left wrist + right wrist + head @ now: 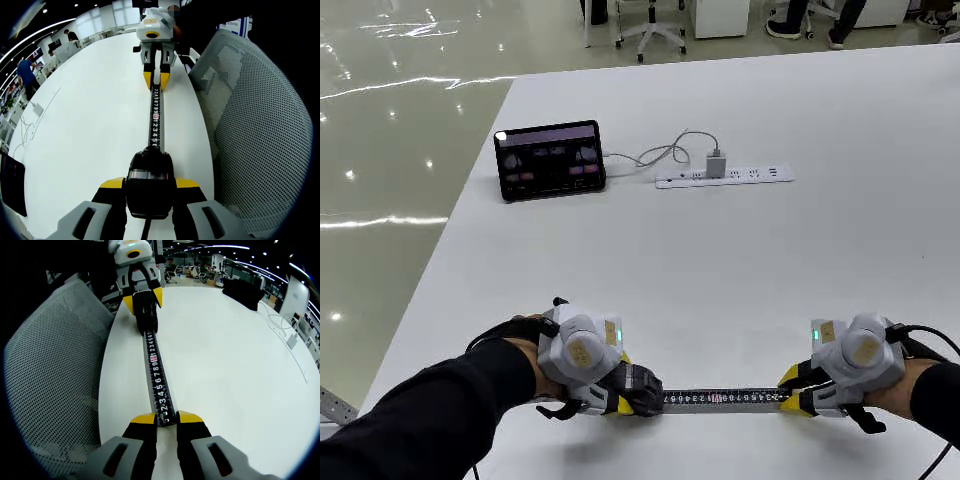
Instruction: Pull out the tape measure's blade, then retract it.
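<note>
A black tape measure case point(638, 389) lies at the near edge of the white table, and my left gripper point(620, 397) is shut on it; the case point(149, 181) sits between the yellow-tipped jaws. Its blade point(724, 398) runs out to the right, black with white numbers. My right gripper point(786, 391) is shut on the blade's end point(165, 415). In the left gripper view the blade point(156, 117) stretches away to the right gripper point(156, 81). In the right gripper view the blade point(155, 371) leads back to the case point(145, 311) in the left gripper point(143, 300).
A tablet point(549, 159) with a lit screen stands at the far left of the table point(740, 260). A white power strip point(724, 176) with a charger and cable lies beside it. A grey mesh chair back point(250, 125) stands close to the table's near edge.
</note>
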`<state>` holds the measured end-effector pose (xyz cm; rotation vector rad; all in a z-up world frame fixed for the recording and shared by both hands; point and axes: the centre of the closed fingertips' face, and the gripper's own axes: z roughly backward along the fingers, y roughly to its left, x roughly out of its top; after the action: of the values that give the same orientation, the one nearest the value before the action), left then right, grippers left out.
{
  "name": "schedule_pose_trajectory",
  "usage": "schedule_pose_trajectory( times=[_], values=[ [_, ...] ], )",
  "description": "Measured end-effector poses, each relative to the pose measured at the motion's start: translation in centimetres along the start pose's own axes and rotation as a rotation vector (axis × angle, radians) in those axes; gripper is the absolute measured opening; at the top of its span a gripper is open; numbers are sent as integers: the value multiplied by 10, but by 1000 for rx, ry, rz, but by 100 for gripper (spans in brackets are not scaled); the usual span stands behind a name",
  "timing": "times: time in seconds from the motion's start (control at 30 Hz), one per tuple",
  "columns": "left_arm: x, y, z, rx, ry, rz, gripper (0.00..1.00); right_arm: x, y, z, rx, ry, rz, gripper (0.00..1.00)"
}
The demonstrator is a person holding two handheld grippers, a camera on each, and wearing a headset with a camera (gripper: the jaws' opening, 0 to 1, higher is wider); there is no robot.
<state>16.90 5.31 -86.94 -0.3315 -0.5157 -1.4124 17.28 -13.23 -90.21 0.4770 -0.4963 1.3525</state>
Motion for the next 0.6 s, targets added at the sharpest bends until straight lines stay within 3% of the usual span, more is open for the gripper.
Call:
schedule_pose_trajectory(
  times=[0.6],
  values=[
    [0, 0, 0, -5, -6, 2, 31, -7, -1, 6, -9, -7, -3, 9]
  ],
)
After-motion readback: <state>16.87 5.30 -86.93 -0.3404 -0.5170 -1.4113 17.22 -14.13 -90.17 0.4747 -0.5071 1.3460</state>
